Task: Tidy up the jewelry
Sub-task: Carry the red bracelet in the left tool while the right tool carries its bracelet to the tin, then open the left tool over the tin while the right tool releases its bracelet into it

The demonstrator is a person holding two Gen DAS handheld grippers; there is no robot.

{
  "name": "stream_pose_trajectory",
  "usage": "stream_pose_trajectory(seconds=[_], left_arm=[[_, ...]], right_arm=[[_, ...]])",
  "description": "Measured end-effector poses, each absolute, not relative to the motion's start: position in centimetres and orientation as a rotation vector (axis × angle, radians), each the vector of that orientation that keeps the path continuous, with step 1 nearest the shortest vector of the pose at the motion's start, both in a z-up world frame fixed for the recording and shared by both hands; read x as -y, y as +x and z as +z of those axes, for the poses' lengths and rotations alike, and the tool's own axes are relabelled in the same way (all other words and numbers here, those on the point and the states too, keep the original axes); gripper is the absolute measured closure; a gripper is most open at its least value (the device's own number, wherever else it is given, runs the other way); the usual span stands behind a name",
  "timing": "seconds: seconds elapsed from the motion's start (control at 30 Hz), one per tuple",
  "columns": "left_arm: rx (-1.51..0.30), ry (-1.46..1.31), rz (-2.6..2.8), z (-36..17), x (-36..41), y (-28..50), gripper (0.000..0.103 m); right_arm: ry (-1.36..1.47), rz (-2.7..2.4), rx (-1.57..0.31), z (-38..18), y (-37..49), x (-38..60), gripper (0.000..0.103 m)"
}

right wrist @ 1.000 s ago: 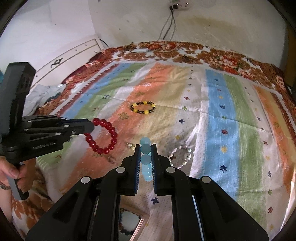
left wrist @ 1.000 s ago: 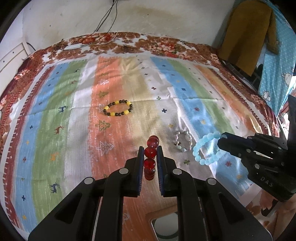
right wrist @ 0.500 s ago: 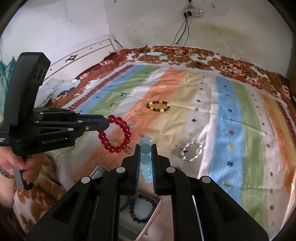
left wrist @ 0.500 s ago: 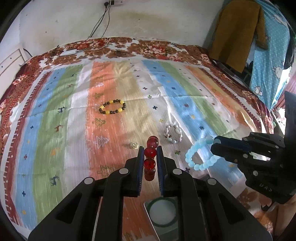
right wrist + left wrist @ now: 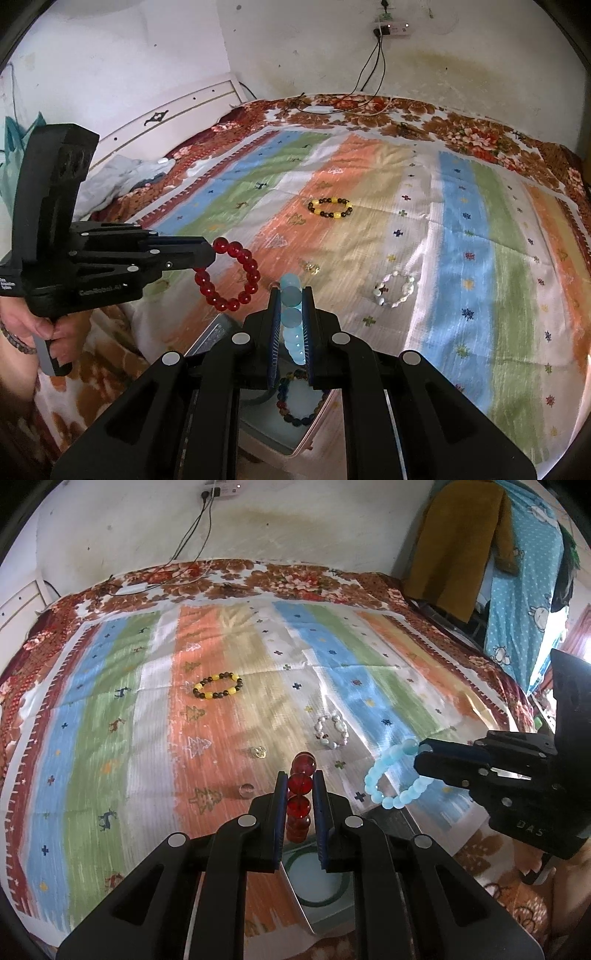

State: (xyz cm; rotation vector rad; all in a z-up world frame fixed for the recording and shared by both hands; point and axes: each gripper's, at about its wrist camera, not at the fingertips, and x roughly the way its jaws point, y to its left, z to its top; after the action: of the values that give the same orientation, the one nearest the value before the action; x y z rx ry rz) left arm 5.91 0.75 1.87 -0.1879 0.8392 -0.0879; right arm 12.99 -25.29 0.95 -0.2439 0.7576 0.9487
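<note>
On the left, a hand grips the handle of the left gripper, and its jaws are clamped tight on a red bead bracelet, the loop hanging free in the air out past the fingertips, just above the near edge of the striped bedspread. Below it, at that same near edge, sits an open jewelry box with a dark multicoloured bead bracelet lying inside on its pale lining. Further up the bedspread from the box, on the orange stripe, a yellow-and-black bead bracelet lies flat, well apart from everything else. Closer to the box, a small gold trinket and a little clear ring rest on the cloth, too small to make out properly. Moving right, a white pearl bracelet lies flat on the pale stripe, up and to the right of the box. And on the right, the right gripper is pinched narrow on a pale blue bead bracelet, that loop dangling in the air too, near the right side of the box. Both grippers point down toward the bedspread, each bracelet held clear of the cloth.
</note>
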Motion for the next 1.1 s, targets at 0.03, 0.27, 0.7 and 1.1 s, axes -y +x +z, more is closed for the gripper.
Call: stream_pose_trajectory(seconds=[0.03, 0.27, 0.7, 1.1], left_arm=[[-0.839, -0.187, -0.090, 1.9, -0.8, 5.8, 0.090], [-0.841, -0.179, -0.108, 1.6, 0.0, 4.4, 0.090], [-0.909, -0.154, -0.143, -0.2, 1.2, 3.3, 0.089], [-0.924, -0.176, -0.043, -0.7, -1.2, 4.7, 0.062]], right_arm=[[-0.248, 0.953, -0.759, 0.9, 12.8, 25.3, 0.091], [-0.263, 0.974, -0.768, 0.7, 11.5, 25.4, 0.091], [-0.268, 0.989, -0.832, -0.9, 10.5, 25.6, 0.090], [-0.263, 0.846, -0.866, -2.3, 14.2, 26.3, 0.057]])
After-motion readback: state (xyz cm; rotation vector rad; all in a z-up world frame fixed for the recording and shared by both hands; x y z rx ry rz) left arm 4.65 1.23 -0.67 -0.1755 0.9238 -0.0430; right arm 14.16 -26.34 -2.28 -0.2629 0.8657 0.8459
